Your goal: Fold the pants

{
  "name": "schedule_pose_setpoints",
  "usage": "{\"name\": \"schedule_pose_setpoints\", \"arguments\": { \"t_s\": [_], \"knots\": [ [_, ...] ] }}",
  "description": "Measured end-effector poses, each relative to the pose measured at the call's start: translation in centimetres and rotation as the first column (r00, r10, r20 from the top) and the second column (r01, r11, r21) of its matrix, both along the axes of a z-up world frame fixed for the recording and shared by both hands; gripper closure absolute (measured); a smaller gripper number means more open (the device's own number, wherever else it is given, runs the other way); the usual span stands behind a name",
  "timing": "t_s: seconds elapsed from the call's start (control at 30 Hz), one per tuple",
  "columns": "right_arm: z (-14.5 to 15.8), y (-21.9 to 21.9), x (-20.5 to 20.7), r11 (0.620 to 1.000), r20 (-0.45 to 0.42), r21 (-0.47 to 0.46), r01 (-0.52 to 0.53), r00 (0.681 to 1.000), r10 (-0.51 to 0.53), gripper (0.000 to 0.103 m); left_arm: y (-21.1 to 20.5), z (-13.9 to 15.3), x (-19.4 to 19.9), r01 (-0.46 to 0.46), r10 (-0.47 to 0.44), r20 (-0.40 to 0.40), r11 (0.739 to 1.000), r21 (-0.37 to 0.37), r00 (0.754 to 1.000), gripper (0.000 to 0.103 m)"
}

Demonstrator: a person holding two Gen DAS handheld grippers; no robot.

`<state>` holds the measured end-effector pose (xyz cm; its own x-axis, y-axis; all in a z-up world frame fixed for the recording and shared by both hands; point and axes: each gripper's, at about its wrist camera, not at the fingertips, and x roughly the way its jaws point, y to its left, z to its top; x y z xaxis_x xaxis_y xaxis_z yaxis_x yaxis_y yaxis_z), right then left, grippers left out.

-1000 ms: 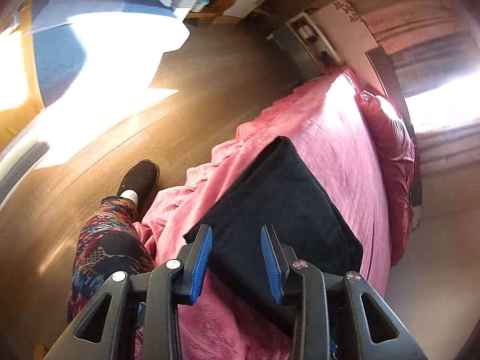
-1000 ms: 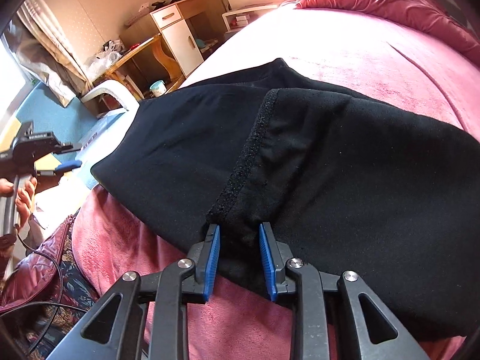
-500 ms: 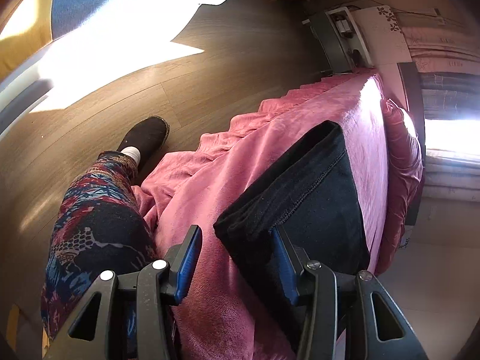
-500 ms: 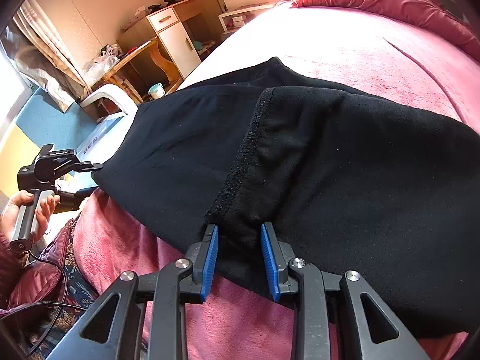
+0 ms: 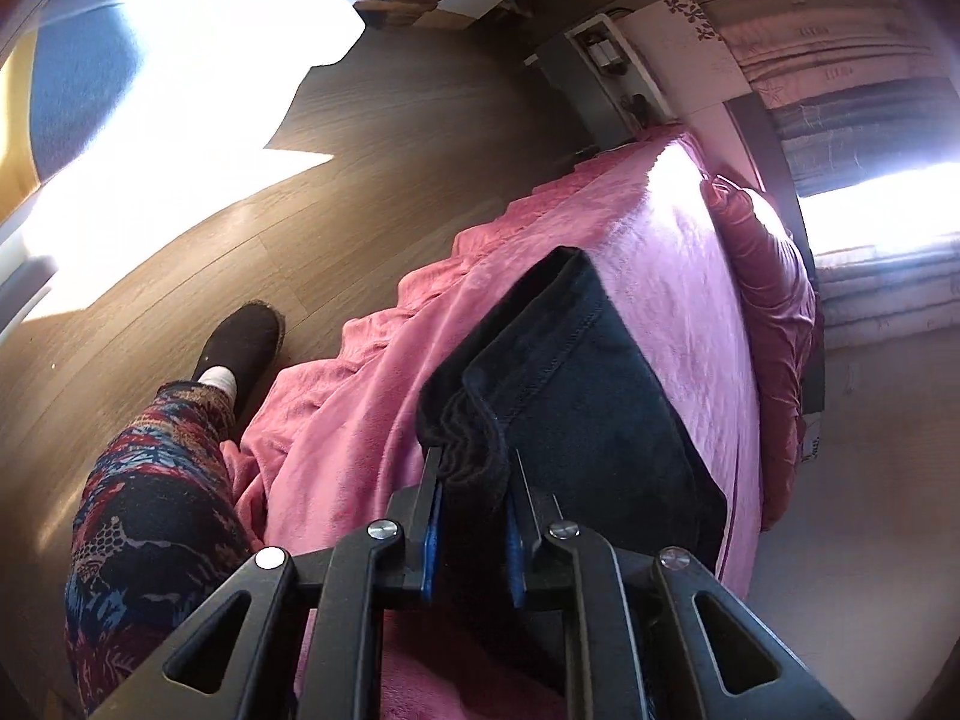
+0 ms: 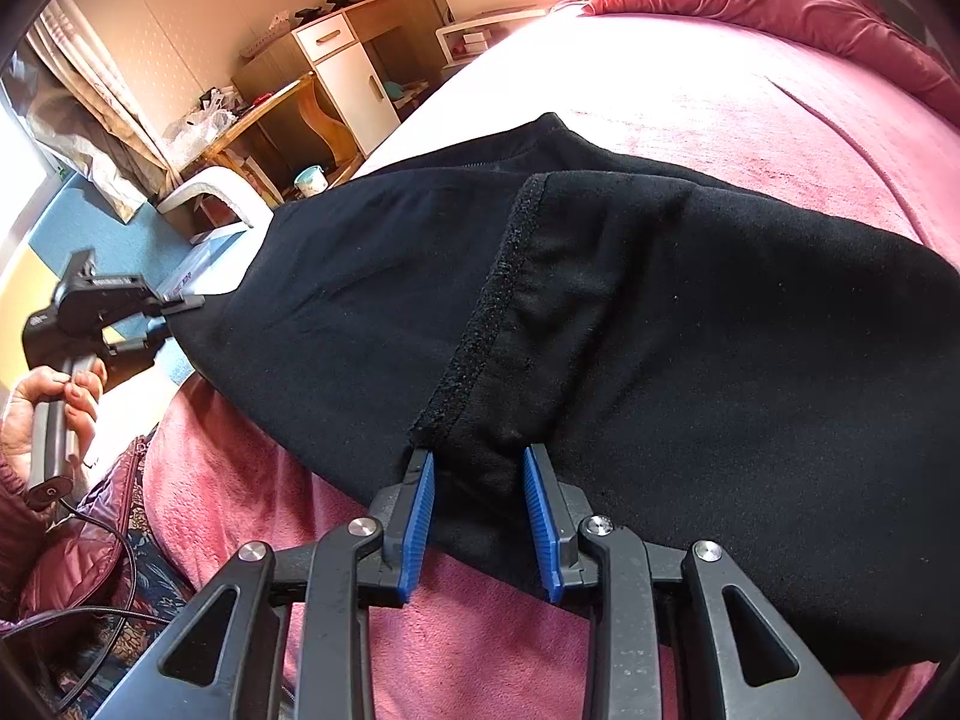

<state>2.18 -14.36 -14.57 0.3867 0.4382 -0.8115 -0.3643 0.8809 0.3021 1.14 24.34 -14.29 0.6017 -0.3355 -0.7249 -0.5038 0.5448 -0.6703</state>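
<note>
Dropping in from above, the left gripper [image 5: 471, 498] is closing on the bunched corner of the black fleece pants [image 6: 690, 324] (folded flat on the pink plush bedspread [image 6: 750, 96], floor open toward nine o'clock), while the right gripper [image 6: 477, 504] pinches their near hem.

- Home bedroom.
- Bed [image 6: 690, 90] with pink blanket and pillows [image 5: 774, 312].
- Wooden cupboard [image 6: 348, 66], cluttered side table [image 6: 264, 114], wood floor [image 5: 390, 150].

Black pants [image 6: 690, 324], soft knit, folded over with stitched hem edge on top, lying flat across pink bedspread [image 6: 750, 114], near its edge
</note>
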Motion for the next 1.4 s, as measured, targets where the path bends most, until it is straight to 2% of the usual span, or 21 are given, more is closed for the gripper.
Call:
{"name": "schedule_pose_setpoints", "arguments": {
  "t_s": [0.1, 0.17, 0.2, 0.33, 0.43, 0.5, 0.7, 0.83, 0.93, 0.97, 1.0, 1.07, 1.17, 1.27, 1.4],
  "knots": [
    [0.0, -0.1, 0.0, 1.0, 0.0, 0.006, 0.0, 1.0, 0.0, 0.072, -2.6, 3.8, 1.2, 0.111, -0.118, 0.121, 0.992, 0.064, 0.986, 0.088],
    [0.2, -0.6, 0.3, 0.999, -0.018, 0.04, 0.007, 1.0, -0.006, 0.066, -5.3, 6.4, 1.9, 0.21, -0.231, 0.196, 0.97, 0.124, 0.953, 0.088],
    [0.5, -1.0, 0.4, 0.997, -0.031, 0.07, 0.016, 0.999, -0.014, 0.061, -6.8, 7.6, 2.2, 0.261, -0.292, 0.229, 0.953, 0.156, 0.929, 0.088],
    [2.3, -3.1, 0.8, 0.982, -0.024, 0.18, 0.064, 0.998, -0.06, 0.054, -13.0, 10.6, 2.8, 0.457, -0.511, 0.313, 0.859, 0.233, 0.801, 0.088],
    [3.3, -4.8, 1.8, 0.947, -0.051, 0.306, 0.098, 0.995, -0.086, 0.043, -17.1, 10.9, 2.8, 0.562, -0.623, 0.32, 0.782, 0.27, 0.714, 0.088],
    [3.7, -5.4, 2.7, 0.921, -0.067, 0.37, 0.118, 0.993, -0.1, 0.037, -19.2, 10.8, 2.7, 0.61, -0.681, 0.303, 0.733, 0.302, 0.667, 0.088],
    [4.1, -4.6, 6.1, 0.85, -0.131, 0.516, 0.102, 0.991, -0.04, 0.031, -23.2, 9.8, 1.9, 0.692, -0.776, 0.239, 0.629, 0.354, 0.583, 0.088],
    [3.8, -2.2, 8.5, 0.876, -0.152, 0.479, 0.062, 0.988, 0.013, 0.029, -24.8, 9.6, 1.3, 0.713, -0.812, 0.2, 0.579, 0.397, 0.548, 0.088],
    [3.3, 0.5, 9.8, 0.924, -0.161, 0.383, 0.006, 0.985, 0.06, 0.03, -26.3, 9.7, 0.9, 0.718, -0.843, 0.139, 0.52, 0.464, 0.52, 0.088],
    [3.2, 1.4, 10.0, 0.938, -0.155, 0.347, -0.016, 0.985, 0.074, 0.037, -27.1, 9.8, 0.9, 0.717, -0.851, 0.12, 0.499, 0.487, 0.511, 0.088],
    [3.1, 2.1, 10.2, 0.95, -0.148, 0.311, -0.041, 0.985, 0.091, 0.058, -27.5, 9.9, 0.8, 0.716, -0.858, 0.104, 0.48, 0.507, 0.502, 0.088],
    [2.5, 3.2, 10.5, 0.967, -0.151, 0.244, -0.068, 0.983, 0.107, 0.078, -28.2, 9.9, 0.7, 0.713, -0.866, 0.075, 0.453, 0.536, 0.494, 0.088],
    [1.9, 3.2, 10.8, 0.969, -0.162, 0.241, -0.062, 0.981, 0.103, 0.082, -28.8, 10.0, 0.7, 0.703, -0.867, 0.042, 0.429, 0.567, 0.496, 0.088],
    [1.7, 2.8, 11.1, 0.965, -0.174, 0.258, -0.044, 0.98, 0.092, 0.084, -29.1, 10.4, 0.6, 0.698, -0.863, 0.033, 0.429, 0.573, 0.504, 0.087],
    [1.4, 2.3, 11.5, 0.964, -0.183, 0.266, -0.023, 0.98, 0.074, 0.084, -29.3, 11.2, 0.4, 0.701, -0.87, 0.022, 0.411, 0.583, 0.493, 0.076]
  ]
}}
